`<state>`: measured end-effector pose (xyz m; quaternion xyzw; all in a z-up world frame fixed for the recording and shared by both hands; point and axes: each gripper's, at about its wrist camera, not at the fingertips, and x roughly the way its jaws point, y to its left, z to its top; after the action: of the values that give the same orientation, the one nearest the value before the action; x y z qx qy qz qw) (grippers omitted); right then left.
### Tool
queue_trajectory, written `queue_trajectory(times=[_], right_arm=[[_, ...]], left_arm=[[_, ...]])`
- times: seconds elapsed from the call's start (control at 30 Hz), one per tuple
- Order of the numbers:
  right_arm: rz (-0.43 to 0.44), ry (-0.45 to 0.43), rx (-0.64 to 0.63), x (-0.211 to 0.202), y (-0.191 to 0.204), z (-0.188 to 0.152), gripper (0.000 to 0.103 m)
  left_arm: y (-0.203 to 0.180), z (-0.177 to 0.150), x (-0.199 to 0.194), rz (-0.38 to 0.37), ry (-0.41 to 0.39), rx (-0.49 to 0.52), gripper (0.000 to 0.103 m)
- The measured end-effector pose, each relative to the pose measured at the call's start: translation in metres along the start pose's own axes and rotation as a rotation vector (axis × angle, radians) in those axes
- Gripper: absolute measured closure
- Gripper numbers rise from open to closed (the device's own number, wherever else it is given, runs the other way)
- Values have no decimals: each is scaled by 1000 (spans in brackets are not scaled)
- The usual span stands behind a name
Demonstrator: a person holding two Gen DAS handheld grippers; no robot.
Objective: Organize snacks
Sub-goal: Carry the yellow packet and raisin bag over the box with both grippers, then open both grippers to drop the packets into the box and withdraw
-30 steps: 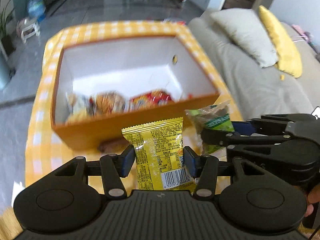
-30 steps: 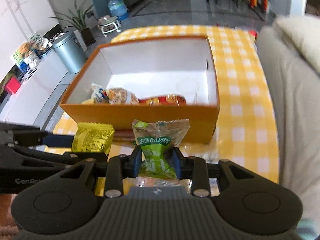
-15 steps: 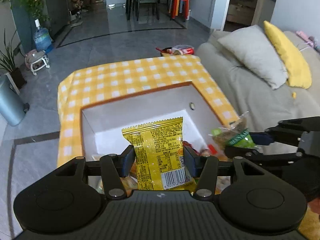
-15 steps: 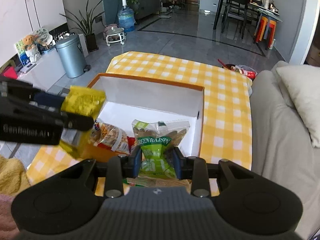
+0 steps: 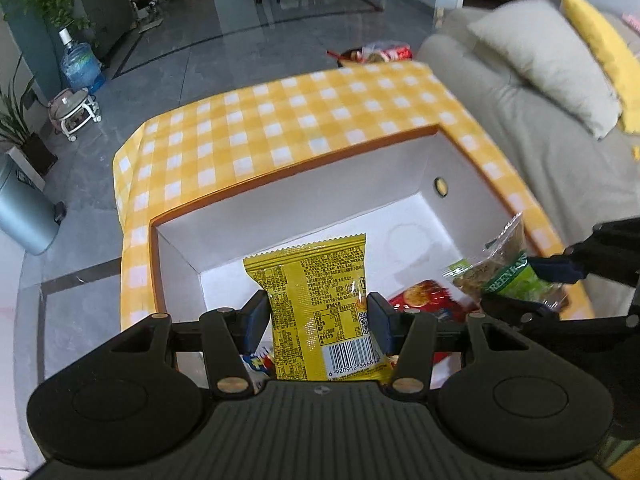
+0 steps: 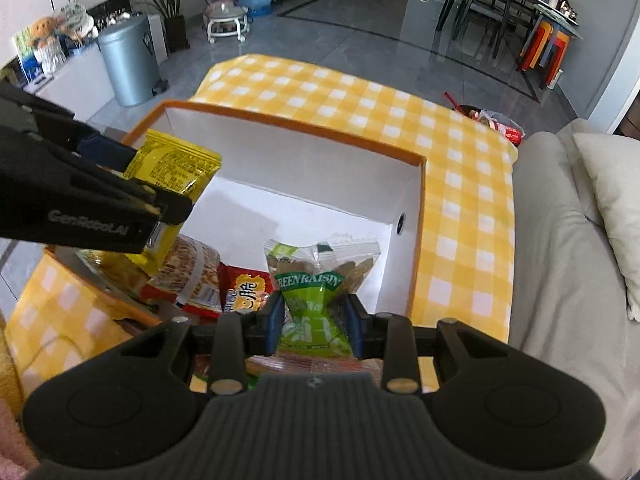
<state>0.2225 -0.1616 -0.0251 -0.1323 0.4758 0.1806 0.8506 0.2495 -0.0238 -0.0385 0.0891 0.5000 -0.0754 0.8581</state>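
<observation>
Checked yellow tablecloth (image 5: 280,128) under an orange box (image 5: 304,168): two snacks hang above it, ready to drop.

Left gripper (image 5: 316,318) is clamped on a yellow packet (image 5: 320,300), right gripper (image 6: 314,320) on a green raisin bag (image 6: 316,292), both over the white interior at lower centre of each frame. Several packs, one a red pack (image 6: 244,290), already lie inside; releasing these two appears to remain.

Black grippers, blue-padded fingers (image 5: 256,316)
</observation>
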Motion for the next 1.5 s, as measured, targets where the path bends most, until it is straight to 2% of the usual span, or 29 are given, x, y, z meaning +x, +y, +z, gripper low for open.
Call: queue_trajectory(times=[0.13,0.33,0.6,0.87,1.03,1.2,1.3,1.5], right_arm=[[-36,35,-51,19,7,8,73],[-51,86,-91,44,13,14,73],[-90,137,-131,69,19,15,73],[-89,165,-124,78,19,11,73],[-84,148,-126,73,19,12,72],[-91,142,-128,67,19,13,64],[-93,133,-131,61,20,14,53],[-95,99,-130,43,24,16,44]], left_arm=[[-4,7,18,27,38,49,43],[-3,11,43,35,100,63,43],[-4,7,67,16,171,69,43],[-7,5,76,7,203,57,44],[-8,5,72,18,193,70,40],[-8,3,66,25,175,71,25],[-5,2,60,42,163,70,23],[-1,3,35,58,109,49,22]])
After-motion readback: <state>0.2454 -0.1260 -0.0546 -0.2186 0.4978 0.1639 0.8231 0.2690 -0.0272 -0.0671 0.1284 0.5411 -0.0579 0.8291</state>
